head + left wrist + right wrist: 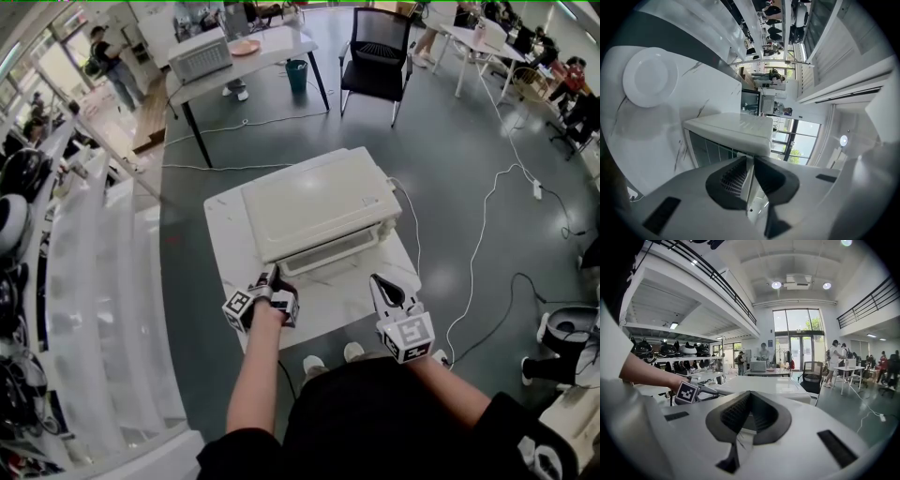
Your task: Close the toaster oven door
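Toaster oven [319,211] door handle [748,183] is pinched in the left claw [274,276], which hides most of it. Right claw [379,281] is closed on nothing above the desk [328,305].

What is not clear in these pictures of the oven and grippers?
- Oven inside: in the head view its top hides it; in the left gripper view the door glass is dark.
- Which part of the door the left gripper clamps, handle or edge: its own jaws cover it.
- How far the door is open: too small in head view.
- Oven front in the right gripper view: the right gripper blocks it.
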The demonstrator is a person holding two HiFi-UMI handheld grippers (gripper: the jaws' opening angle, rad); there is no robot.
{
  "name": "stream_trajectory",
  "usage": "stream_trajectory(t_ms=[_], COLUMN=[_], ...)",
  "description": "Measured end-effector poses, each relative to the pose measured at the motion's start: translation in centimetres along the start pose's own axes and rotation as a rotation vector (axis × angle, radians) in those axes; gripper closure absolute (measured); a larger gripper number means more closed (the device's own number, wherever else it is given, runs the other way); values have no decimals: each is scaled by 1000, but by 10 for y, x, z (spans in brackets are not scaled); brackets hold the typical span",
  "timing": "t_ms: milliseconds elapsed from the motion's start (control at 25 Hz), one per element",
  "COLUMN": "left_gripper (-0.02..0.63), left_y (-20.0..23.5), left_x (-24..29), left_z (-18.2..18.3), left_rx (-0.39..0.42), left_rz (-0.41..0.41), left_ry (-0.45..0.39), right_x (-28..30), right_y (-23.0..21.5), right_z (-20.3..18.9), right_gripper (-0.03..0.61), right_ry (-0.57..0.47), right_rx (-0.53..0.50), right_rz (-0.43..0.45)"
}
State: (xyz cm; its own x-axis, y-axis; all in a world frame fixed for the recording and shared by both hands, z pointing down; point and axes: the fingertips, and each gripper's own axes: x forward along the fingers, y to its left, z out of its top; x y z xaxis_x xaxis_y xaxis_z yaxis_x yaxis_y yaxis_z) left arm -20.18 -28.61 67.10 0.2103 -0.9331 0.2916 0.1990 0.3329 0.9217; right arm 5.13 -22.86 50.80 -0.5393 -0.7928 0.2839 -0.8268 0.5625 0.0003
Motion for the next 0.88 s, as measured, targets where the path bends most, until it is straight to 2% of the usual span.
stream_trajectory(t_ms=[200,640,880], left_gripper=[548,546,546], left_y=[0,-5,-6], left_x=[1,-8,-15], left_z=[1,4,-4], left_rx=[3,69,80], left_rz=[3,-9,-21], left_ry=[2,-38,-21], right_x=[-2,-15,-21], right_y=[2,3,1], right_z=[0,-1,0], right_gripper=[558,558,558], right_ry=[-3,-6,-16], right_rx=[0,3,4], right_rz=[6,0,-9])
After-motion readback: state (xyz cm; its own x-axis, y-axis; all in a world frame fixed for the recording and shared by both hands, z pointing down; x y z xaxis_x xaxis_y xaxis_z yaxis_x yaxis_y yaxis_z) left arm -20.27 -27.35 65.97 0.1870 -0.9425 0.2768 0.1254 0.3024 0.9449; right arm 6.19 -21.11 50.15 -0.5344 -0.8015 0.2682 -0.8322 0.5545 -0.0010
